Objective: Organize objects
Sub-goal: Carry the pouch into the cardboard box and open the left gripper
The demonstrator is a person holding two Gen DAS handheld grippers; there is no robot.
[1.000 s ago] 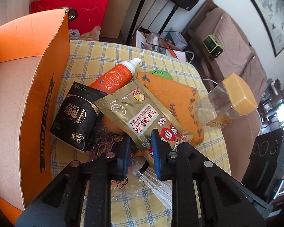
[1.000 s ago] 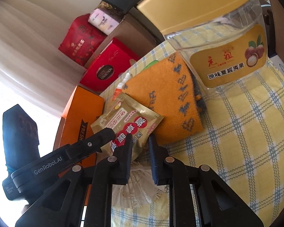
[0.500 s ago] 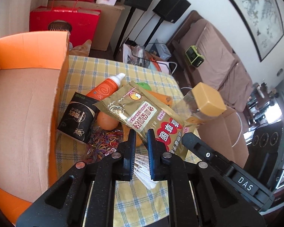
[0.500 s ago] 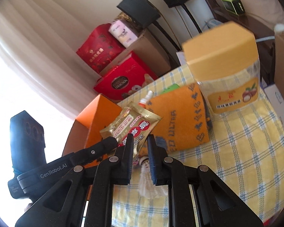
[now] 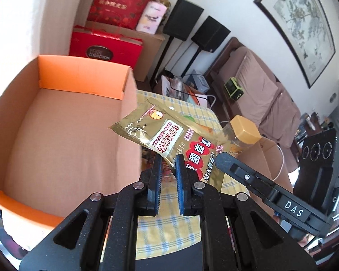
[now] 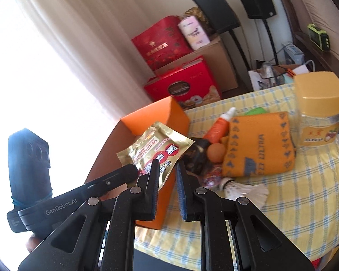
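Observation:
My left gripper point(image 5: 168, 164) is shut on the lower edge of a gold snack pouch point(image 5: 169, 135) and holds it in the air at the right rim of the open orange cardboard box point(image 5: 63, 131). The right wrist view shows the same pouch point(image 6: 156, 149) over the box's near corner point(image 6: 169, 117), with the left gripper's finger point(image 6: 115, 178) on it. My right gripper point(image 6: 167, 169) is nearly closed and empty, close behind the pouch.
On the yellow checked tablecloth point(image 6: 305, 192) lie an orange towel point(image 6: 260, 146), an orange spray bottle point(image 6: 219, 126), an orange ball point(image 6: 215, 152), a black pack point(image 6: 196, 155), a shuttlecock point(image 6: 244, 189) and a yellow-lidded jar point(image 6: 318, 110). Red gift boxes point(image 5: 106, 47) stand behind.
The left gripper has closed on the pouch, lifted it off the pile and carried it left to the box. The right gripper has pulled back and risen.

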